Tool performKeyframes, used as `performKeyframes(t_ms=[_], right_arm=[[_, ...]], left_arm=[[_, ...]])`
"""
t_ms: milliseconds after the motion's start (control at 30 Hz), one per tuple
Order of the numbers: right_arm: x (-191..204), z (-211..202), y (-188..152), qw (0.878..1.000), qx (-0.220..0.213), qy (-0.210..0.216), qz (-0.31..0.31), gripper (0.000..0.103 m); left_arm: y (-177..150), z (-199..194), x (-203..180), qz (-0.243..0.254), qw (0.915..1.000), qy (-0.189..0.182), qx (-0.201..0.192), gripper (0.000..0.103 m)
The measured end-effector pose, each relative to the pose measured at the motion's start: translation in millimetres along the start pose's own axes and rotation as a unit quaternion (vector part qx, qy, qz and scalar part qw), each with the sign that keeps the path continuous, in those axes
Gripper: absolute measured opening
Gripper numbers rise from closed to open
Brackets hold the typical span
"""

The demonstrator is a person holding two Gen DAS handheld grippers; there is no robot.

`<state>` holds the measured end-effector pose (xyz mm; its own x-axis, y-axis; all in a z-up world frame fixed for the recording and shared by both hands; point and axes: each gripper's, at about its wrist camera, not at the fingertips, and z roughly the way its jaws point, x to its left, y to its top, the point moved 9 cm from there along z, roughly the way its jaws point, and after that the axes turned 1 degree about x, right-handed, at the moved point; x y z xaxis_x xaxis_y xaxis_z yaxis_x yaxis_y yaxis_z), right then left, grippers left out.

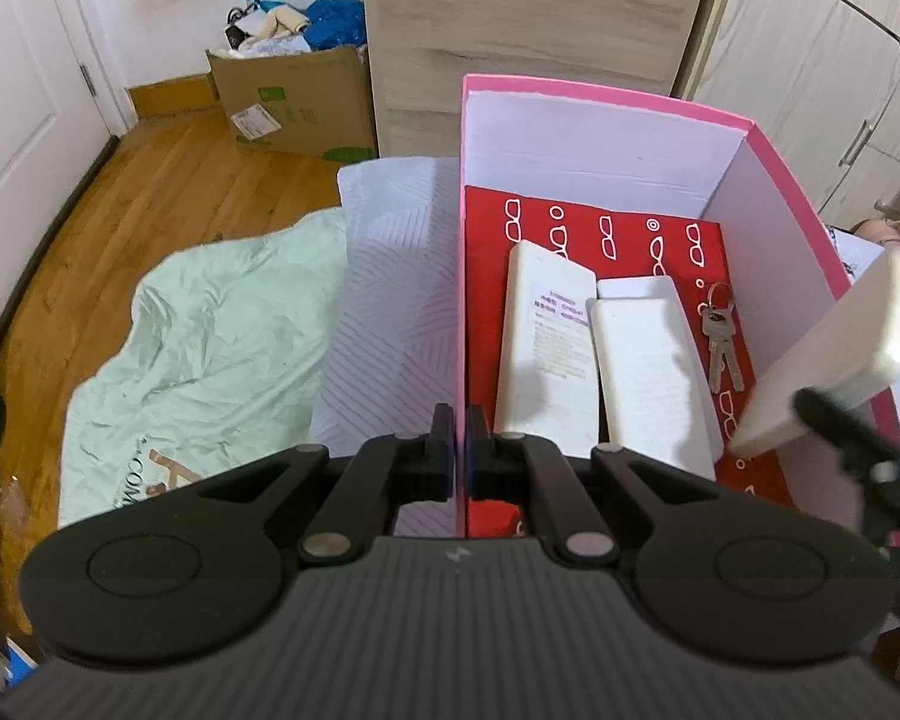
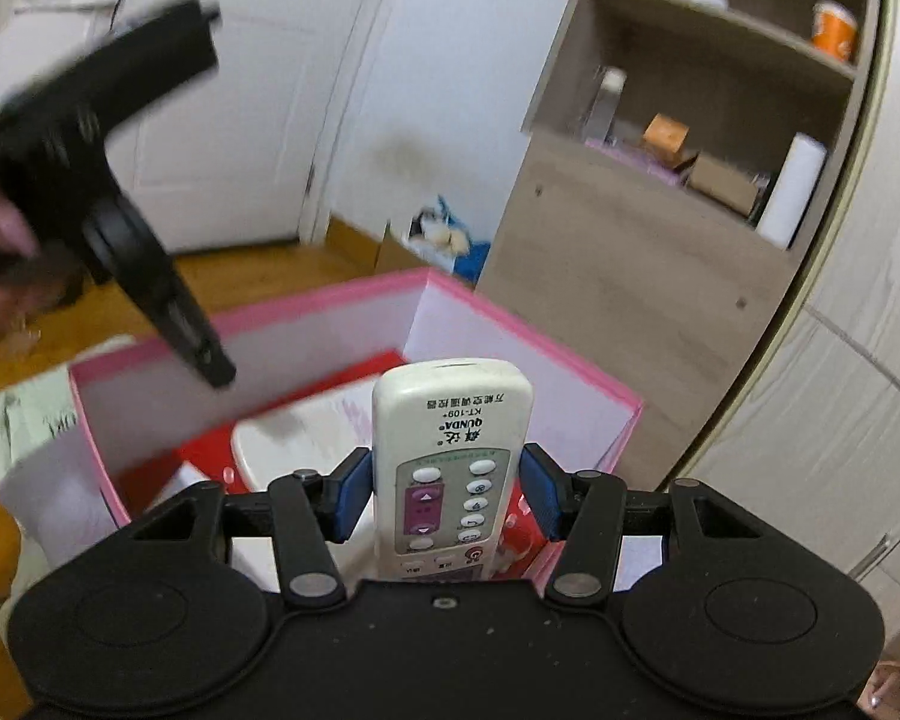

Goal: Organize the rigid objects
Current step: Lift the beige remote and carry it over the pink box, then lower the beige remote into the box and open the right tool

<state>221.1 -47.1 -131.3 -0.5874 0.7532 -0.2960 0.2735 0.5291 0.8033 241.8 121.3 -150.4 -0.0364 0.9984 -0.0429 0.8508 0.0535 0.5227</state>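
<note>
Showing white, button-faced remote control [image 2: 450, 456]

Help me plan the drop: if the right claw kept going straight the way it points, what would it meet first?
Probably the white items already lying in the pink box; the held remote leads, pointing over them, though depth is unclear.

cardboard box [image 1: 297, 99]: on the wood floor, against the wooden cabinet [image 1: 528, 18]
green cloth [image 1: 204, 354]: nearer than the cardboard box
</note>
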Motion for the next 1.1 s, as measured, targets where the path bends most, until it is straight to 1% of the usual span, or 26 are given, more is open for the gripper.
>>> performKeyframes(t_ms=[100,167,300,433,567,667,700,733,800,867,933,1000,1100], right_arm=[[-1,12,-7,1.000,0.019,-0.008,-0.013,0.059],[-2,17,-4,1.000,0.020,-0.010,-0.010,0.059],[-3,28,-1,0.999,0.037,-0.014,0.016,0.059],[-11,43,0,0.996,0.058,-0.023,0.061,0.059],[-11,53,-1,0.995,0.080,-0.017,0.064,0.059],[-12,56,-2,0.991,0.106,-0.059,0.052,0.061],[-11,56,-2,0.991,0.108,-0.063,0.049,0.061],[-11,55,-2,0.991,0.108,-0.064,0.047,0.061],[-12,53,-3,0.991,0.102,-0.070,0.044,0.066],[-16,44,1,0.992,0.081,-0.086,0.034,0.068],[-24,32,7,0.993,0.061,-0.098,0.037,0.069],[-38,15,12,0.992,0.043,-0.088,0.081,0.069],[-65,-11,15,0.984,0.021,-0.068,0.161,0.071]], left_arm=[[0,0,2,-0.007,0.9999,-0.008,0.002,0.003],[-1,0,1,-0.004,1.0000,-0.007,0.001,0.003],[-1,-1,0,-0.003,1.0000,-0.006,0.001,0.003],[-1,-1,-1,-0.003,1.0000,-0.008,0.000,0.003],[-1,-1,-1,-0.003,0.9999,-0.010,0.001,0.003],[-1,-2,1,-0.010,0.9998,-0.017,0.004,0.004],[-1,-2,2,-0.011,0.9998,-0.019,0.005,0.004],[-1,-2,2,-0.014,0.9997,-0.020,0.006,0.004],[-1,-2,2,-0.011,0.9998,-0.016,0.005,0.004],[0,-3,1,-0.007,0.9999,-0.010,0.002,0.003],[1,-4,1,-0.005,1.0000,-0.007,-0.002,0.003],[2,-5,1,-0.008,0.9999,-0.008,-0.004,0.003],[1,-5,2,-0.008,0.9999,-0.008,-0.004,0.003]])
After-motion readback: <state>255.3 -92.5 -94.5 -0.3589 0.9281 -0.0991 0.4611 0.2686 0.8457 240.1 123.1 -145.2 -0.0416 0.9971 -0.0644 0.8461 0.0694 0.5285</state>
